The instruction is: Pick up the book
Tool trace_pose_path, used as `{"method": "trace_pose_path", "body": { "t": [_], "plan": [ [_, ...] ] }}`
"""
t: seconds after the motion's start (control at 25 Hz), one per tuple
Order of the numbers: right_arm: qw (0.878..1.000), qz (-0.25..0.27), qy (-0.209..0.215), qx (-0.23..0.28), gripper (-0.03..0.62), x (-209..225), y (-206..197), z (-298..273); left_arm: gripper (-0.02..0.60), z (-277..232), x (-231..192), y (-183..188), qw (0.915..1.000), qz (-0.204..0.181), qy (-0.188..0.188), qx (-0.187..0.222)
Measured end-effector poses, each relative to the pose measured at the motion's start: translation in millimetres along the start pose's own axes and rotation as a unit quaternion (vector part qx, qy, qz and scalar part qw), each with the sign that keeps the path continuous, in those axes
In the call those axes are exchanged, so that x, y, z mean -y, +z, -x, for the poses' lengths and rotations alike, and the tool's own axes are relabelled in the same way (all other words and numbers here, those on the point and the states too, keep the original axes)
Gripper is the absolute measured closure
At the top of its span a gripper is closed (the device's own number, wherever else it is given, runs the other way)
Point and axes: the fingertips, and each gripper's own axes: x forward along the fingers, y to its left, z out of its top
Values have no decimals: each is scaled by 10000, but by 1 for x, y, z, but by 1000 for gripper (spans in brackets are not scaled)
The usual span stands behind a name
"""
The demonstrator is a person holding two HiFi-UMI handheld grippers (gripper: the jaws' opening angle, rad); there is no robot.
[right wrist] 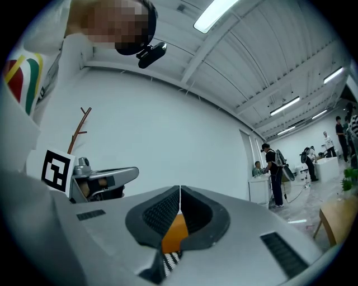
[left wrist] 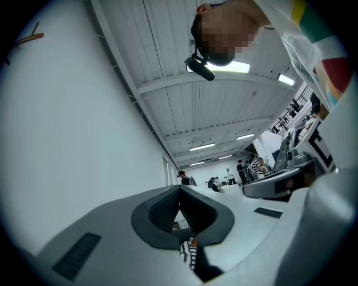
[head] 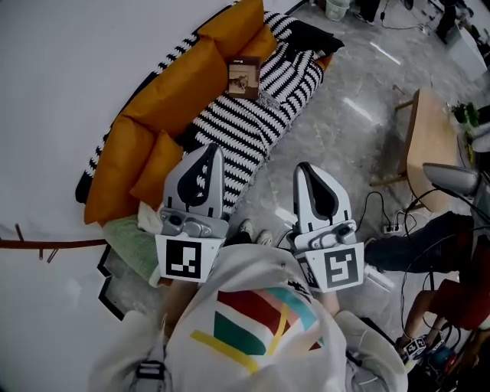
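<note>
The book [head: 243, 78] lies on the striped sofa [head: 237, 134].

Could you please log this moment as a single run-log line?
phase: pre-approach | left gripper: shut, empty | right gripper: shut, empty | book: on sofa, untouched

Bright light is cast by white ceiling strip lamps [right wrist: 215, 14]; glare is seen on the glossy grey floor [head: 356, 111]. The gripper views are darkened and warped at the corners.
</note>
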Motion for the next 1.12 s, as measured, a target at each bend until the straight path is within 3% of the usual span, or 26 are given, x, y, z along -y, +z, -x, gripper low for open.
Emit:
{"method": "trace_pose_path", "body": {
  "t": [0.44,0.68,0.92,1.12],
  "plan": [
    [9997,-83,-6,-227,579,33,-21,-9,577,-43,38,-26,9992,82,-378,-40],
    [9998,186,89,-70,579,64,-15,-63,577,-106,8,-39,9992,64,-329,214],
    [9992,367,-3,154,579,107,5,-120,577,-167,-20,-49,9994,80,-280,204],
    [9996,266,-25,-72,579,133,-10,-165,577,-215,-42,-66,9995,45,-261,143]
  ]
}}
